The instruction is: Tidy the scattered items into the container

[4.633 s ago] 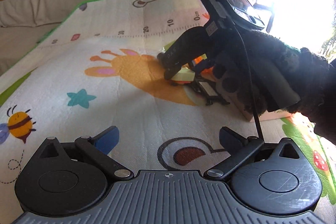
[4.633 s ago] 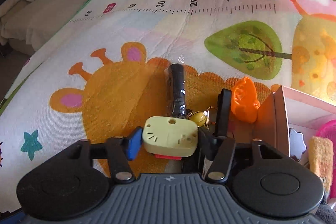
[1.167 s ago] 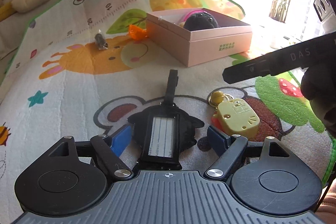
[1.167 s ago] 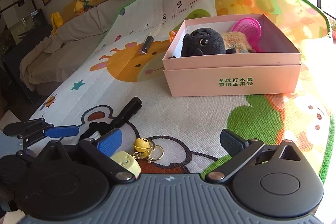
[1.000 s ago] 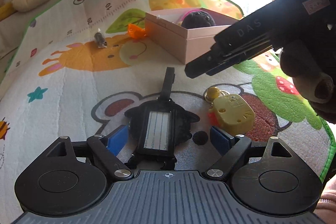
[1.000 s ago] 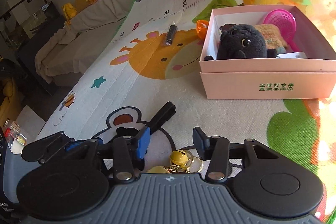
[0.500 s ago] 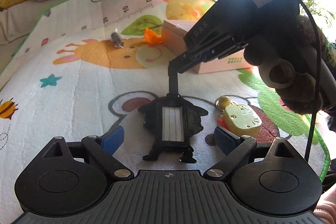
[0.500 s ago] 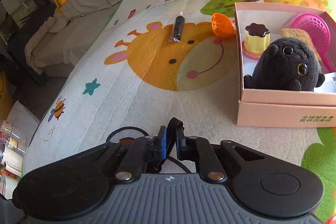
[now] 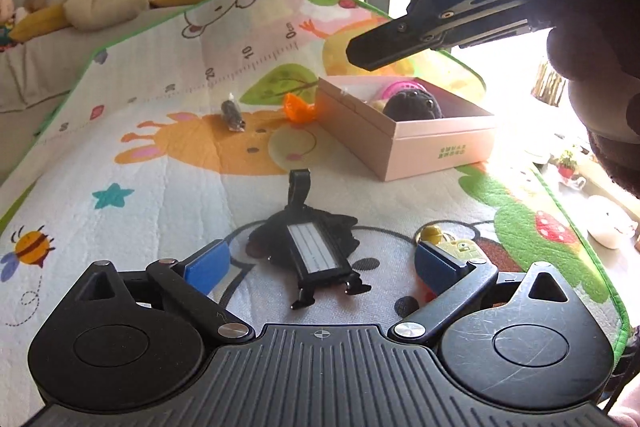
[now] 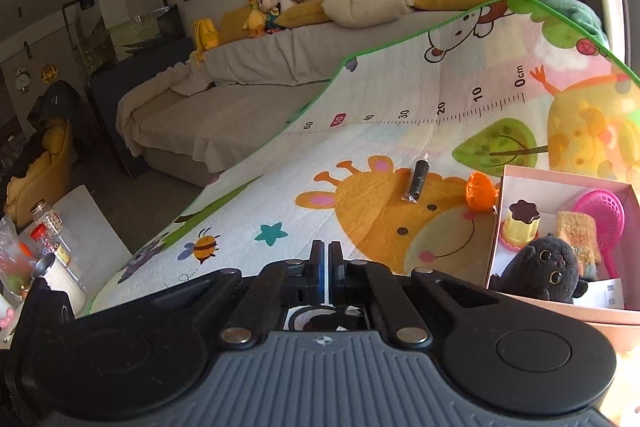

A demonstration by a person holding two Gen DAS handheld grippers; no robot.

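We see the left tongs point(image 9: 320, 263) spread wide, having just been opening, low over the mat point(image 9: 160, 163). The black tag point(image 9: 310, 247) lies flat on the mat between the blue pads point(image 9: 206, 265), touched by neither; its strap points toward the far side. The yellow keychain point(image 9: 460, 247) with its small bell lies just right of the tag, partly hidden behind the right pad.

We note the right tongs point(image 10: 328, 265) drawn together with nothing between them; they have just closed. In the left view they hang in the air, upper right, above the box, carried by a dark-gloved hand point(image 9: 592, 27).

The pink box point(image 9: 436, 143) stands open on the mat, far right of the tag and well apart from it. Inside we count a black plush point(image 10: 544, 273), a pink scoop point(image 10: 600, 215), a yellow cup with a dark lid point(image 10: 520, 227), and a fuzzy yellow piece point(image 10: 576, 231).

Outside the box: an orange toy point(image 10: 480, 193) just beside its far left corner, and a dark wrapped tube point(image 10: 418, 181) farther left on the giraffe print.
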